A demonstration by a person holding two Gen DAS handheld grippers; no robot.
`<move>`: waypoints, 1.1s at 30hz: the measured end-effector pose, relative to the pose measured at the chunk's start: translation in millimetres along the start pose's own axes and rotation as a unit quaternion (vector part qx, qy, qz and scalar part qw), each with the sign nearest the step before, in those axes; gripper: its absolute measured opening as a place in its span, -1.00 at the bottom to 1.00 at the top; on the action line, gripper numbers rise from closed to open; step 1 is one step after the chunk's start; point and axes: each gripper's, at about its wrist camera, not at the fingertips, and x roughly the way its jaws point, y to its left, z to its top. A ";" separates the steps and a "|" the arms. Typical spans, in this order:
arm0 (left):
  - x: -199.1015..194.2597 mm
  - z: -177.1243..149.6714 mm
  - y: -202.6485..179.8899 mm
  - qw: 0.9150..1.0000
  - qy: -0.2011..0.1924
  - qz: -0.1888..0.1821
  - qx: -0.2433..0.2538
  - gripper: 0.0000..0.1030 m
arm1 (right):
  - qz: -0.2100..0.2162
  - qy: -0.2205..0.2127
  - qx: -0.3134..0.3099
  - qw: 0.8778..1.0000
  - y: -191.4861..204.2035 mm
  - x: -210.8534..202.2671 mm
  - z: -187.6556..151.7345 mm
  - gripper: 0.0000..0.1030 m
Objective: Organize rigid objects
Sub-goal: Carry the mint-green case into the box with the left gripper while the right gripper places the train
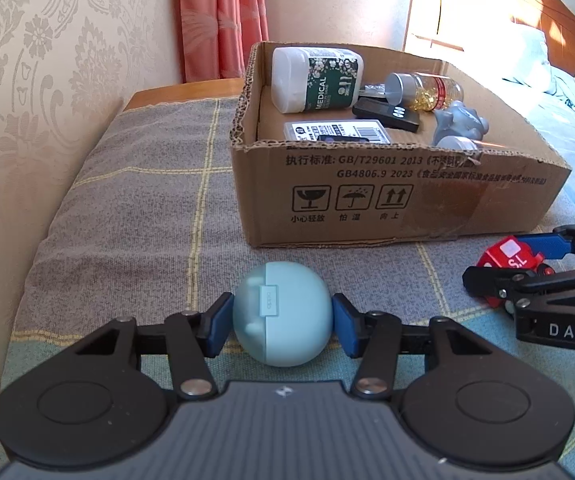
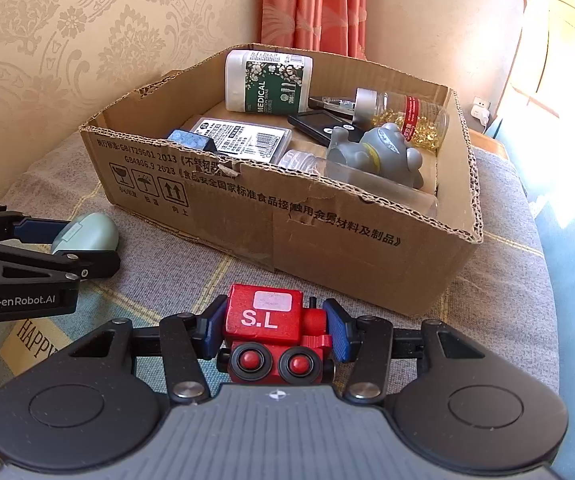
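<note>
- cardboard box (image 1: 367, 204) sits on the grey plaid blanket (image 1: 135, 200) ahead of both tools – open top, torn near rim, printed handling symbols on the front wall
- in the box: white cotton swab tub (image 1: 315, 80) with green "MEDICAL" label lying on its side at the back; clear capsule bottle (image 1: 423, 90) with silver cap beside it, also lying down; flat black device (image 1: 387, 114) partly under the bottle; clear labelled case (image 1: 337, 132) with barcode, flat on the floor of the box; grey figurine (image 1: 461, 122) near the right front corner
- right wrist view adds a blue block (image 2: 189, 140) against the near wall and a clear plastic bottle (image 2: 307, 162) lying under the figurine
- box's near wall stands between each held item and the things inside
- patterned wallpaper (image 1: 27, 60) to the left, pink curtain (image 1: 223, 20) behind the box, wooden headboard (image 1: 559, 28) far right
- left tool (image 1: 282, 318) – blue pads pressed on both sides of a pale blue earbud case (image 1: 283, 316), closed on it; case low over the blanket, just short of the box's front wall
- right tool (image 2: 274, 330) – pads clamped on a red toy train (image 2: 275, 334) marked "S.L", two round wheels facing the camera; train in front of the box's near wall, close to it
- the two tools are side by side, near each other, both outside the box
</note>
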 end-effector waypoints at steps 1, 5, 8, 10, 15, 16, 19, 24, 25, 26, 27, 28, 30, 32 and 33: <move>-1.8 -0.8 -0.2 1.000 0.002 -0.003 0.003 0.00 | 0.002 -0.001 -0.001 1.000 -0.6 -2.5 0.2 0.08; -12.1 -3.4 -1.6 1.000 0.004 -0.013 0.011 0.00 | 0.008 -0.004 -0.008 1.000 -1.5 -14.3 1.4 0.08; -23.5 -3.2 -3.0 1.000 -0.001 -0.019 0.019 0.00 | 0.015 -0.011 -0.016 1.000 -1.8 -28.6 4.0 0.08; -32.1 -1.8 -3.8 0.999 -0.005 -0.025 0.024 0.00 | 0.023 -0.017 -0.017 0.999 -3.0 -38.8 7.7 0.08; -52.3 11.3 -8.0 0.998 -0.021 -0.036 0.038 0.00 | 0.041 -0.046 -0.022 0.998 -9.2 -66.1 24.9 0.08; -56.0 15.2 -8.6 0.998 -0.026 -0.038 0.039 0.00 | 0.041 -0.055 -0.021 0.997 -11.1 -70.2 31.0 0.08; -66.7 30.3 -11.4 0.997 -0.053 -0.040 0.047 0.00 | 0.033 -0.080 -0.020 0.996 -16.0 -76.2 49.9 0.08; -71.8 55.8 -14.0 0.995 -0.080 -0.031 0.056 0.00 | 0.021 -0.097 -0.008 0.995 -27.0 -59.8 87.1 0.08; -70.7 61.4 -13.7 0.994 -0.085 -0.030 0.056 0.00 | 0.018 -0.095 -0.005 0.995 -28.9 -53.4 93.7 0.08; -68.9 66.8 -13.3 0.994 -0.088 -0.028 0.054 0.00 | 0.017 -0.092 -0.003 0.996 -30.1 -47.2 98.4 0.08; -66.8 71.6 -12.9 0.994 -0.090 -0.026 0.053 0.00 | 0.016 -0.090 -0.001 0.996 -31.4 -42.1 101.4 0.08; -63.7 76.6 -12.6 0.994 -0.092 -0.025 0.053 0.00 | 0.015 -0.083 0.001 0.996 -33.4 -33.8 105.2 0.08; -57.2 86.5 -12.9 0.994 -0.093 -0.025 0.053 0.00 | 0.013 -0.076 0.007 0.997 -36.3 -24.4 108.2 0.16; -48.4 97.5 -14.7 0.993 -0.096 -0.026 0.056 0.00 | 0.001 -0.073 0.016 0.997 -38.3 -19.5 106.6 0.58; -43.8 102.1 -16.5 0.993 -0.096 -0.024 0.058 0.00 | -0.002 -0.078 0.019 0.997 -39.2 -21.2 104.5 0.81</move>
